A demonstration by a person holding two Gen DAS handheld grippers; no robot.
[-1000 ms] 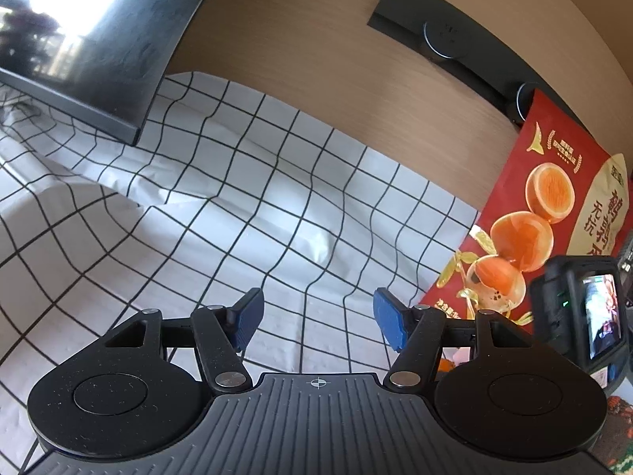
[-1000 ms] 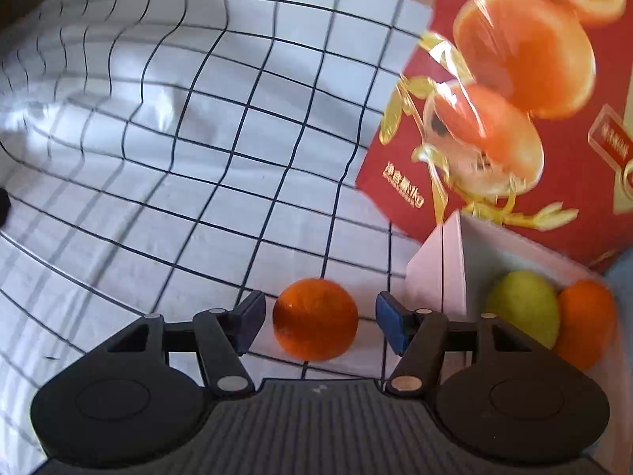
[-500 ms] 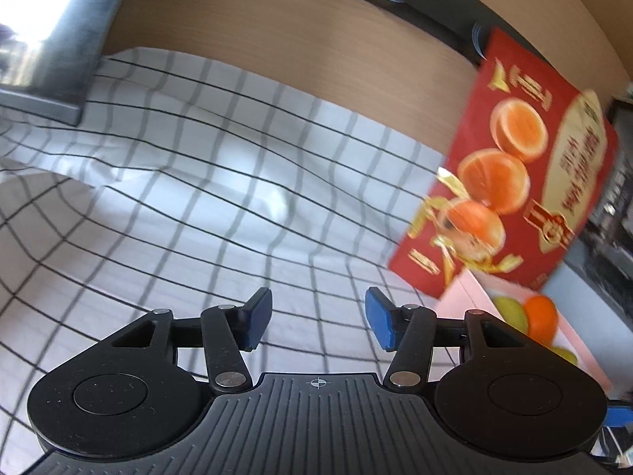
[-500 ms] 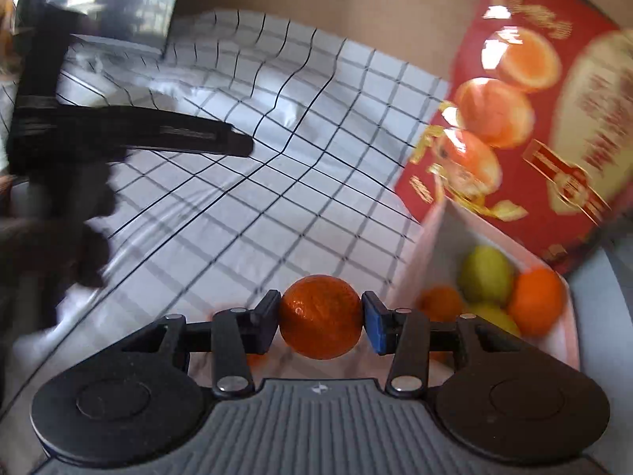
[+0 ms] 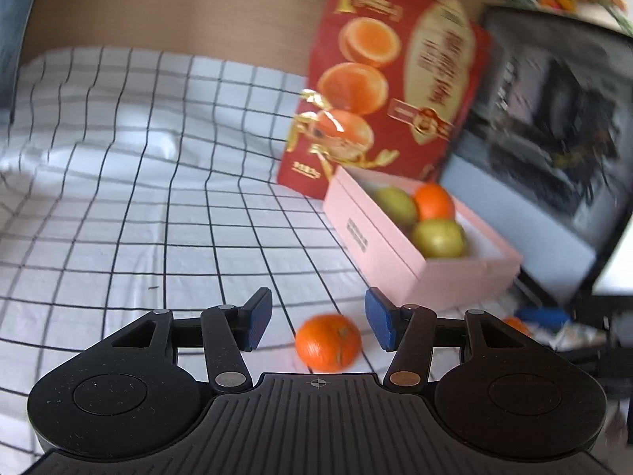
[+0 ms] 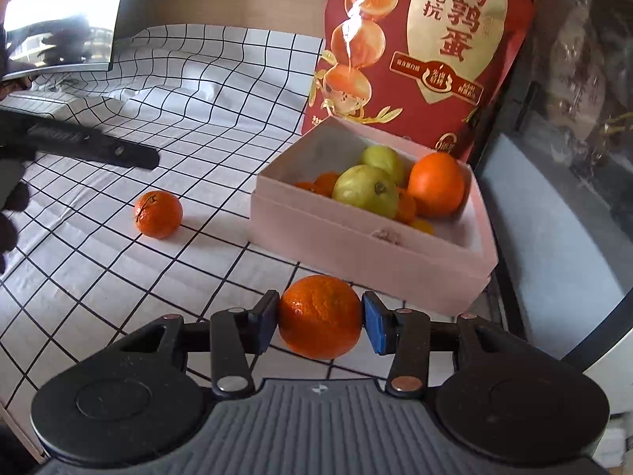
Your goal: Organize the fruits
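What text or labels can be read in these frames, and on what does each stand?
"鹌鹑蛋": large red characters on the gold panel of the red bag.
"无抗": smaller red characters left of them, same bag.
Dark banner below them, and print along the bag's top edge: too small to read.
Bottom left corner print on the bag: partly hidden by the pink box, unreadable.
Label on the box's side: blurred, unreadable.

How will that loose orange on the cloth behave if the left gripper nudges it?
Probably rolls: the loose orange is round and sits free on the cloth. The cloth's wrinkles may deflect it. The open left gripper straddles it, so closing squarely should likely trap it.
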